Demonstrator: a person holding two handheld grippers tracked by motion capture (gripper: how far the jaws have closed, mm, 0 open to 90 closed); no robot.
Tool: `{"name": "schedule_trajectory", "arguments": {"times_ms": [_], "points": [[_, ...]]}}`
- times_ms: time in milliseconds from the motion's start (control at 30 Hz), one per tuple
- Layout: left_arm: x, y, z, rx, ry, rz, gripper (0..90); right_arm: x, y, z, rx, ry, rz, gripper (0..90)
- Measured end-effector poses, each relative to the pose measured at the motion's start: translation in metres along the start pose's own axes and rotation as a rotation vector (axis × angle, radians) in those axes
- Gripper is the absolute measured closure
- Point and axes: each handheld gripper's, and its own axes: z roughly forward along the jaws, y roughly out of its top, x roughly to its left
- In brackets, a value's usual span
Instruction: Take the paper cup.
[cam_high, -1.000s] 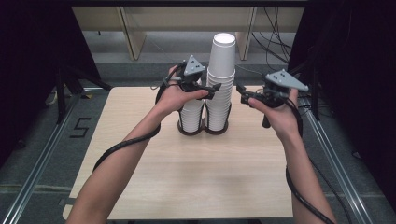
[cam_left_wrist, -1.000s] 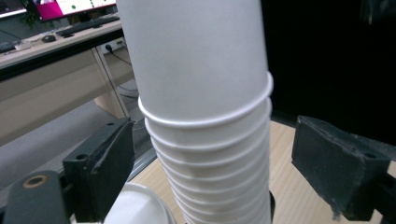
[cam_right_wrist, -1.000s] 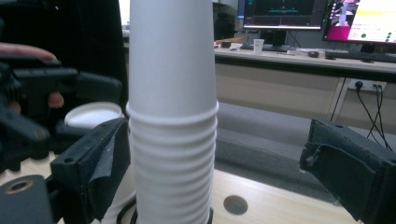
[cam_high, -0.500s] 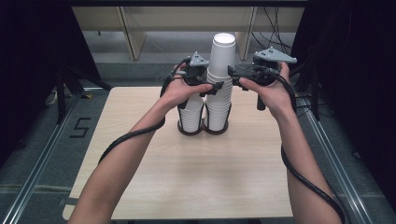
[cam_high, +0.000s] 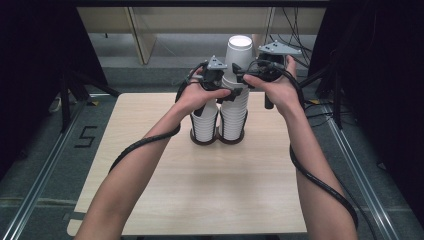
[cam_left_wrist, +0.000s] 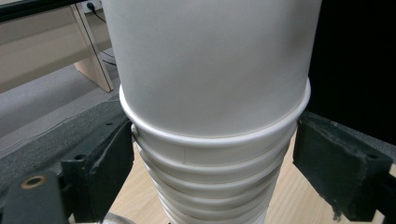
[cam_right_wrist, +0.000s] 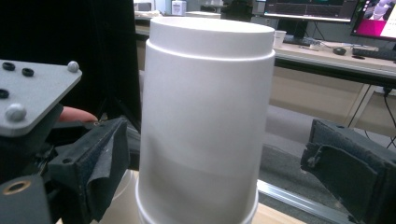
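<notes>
Two stacks of white paper cups are seen side by side near the far edge of the worktop, each seated in a dark ring holder. The taller stack rises well above the shorter stack to its left.

The left tongs are brought in from the left at mid-height of the taller stack. In the left gripper view, the nested rims of that stack are framed between the two black jaws; the left jaw lies against the rims, while a narrow gap is seen at the right jaw, so no firm grip can be told.

The right tongs are held higher, at the top cup. In the right gripper view, that cup stands between the jaws with clear space on both sides; the jaws have just been opening and nothing is gripped.
</notes>
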Motion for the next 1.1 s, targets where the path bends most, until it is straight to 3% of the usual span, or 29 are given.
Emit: {"name": "schedule_trajectory", "arguments": {"times_ms": [333,600,833,1000,1100], "points": [[0.0,-0.001,0.0,-0.004,0.007,0.009,12.7,0.005,0.002,0.018,0.001,-0.009,-0.012,8.2],[-0.001,-0.001,0.0,-0.012,0.008,0.01,12.7,0.008,-0.002,0.031,-0.001,-0.008,0.013,14.1],[-0.001,-0.001,0.0,-0.012,0.01,0.008,12.8,0.009,-0.005,0.034,-0.03,-0.02,0.039,17.7],[-0.001,-0.001,0.0,-0.013,0.01,0.007,12.8,0.008,0.002,0.029,-0.101,-0.026,0.036,18.7],[-0.001,-0.001,0.0,-0.014,0.007,0.002,12.8,0.007,0.007,0.027,-0.105,-0.036,0.024,18.8]]}}
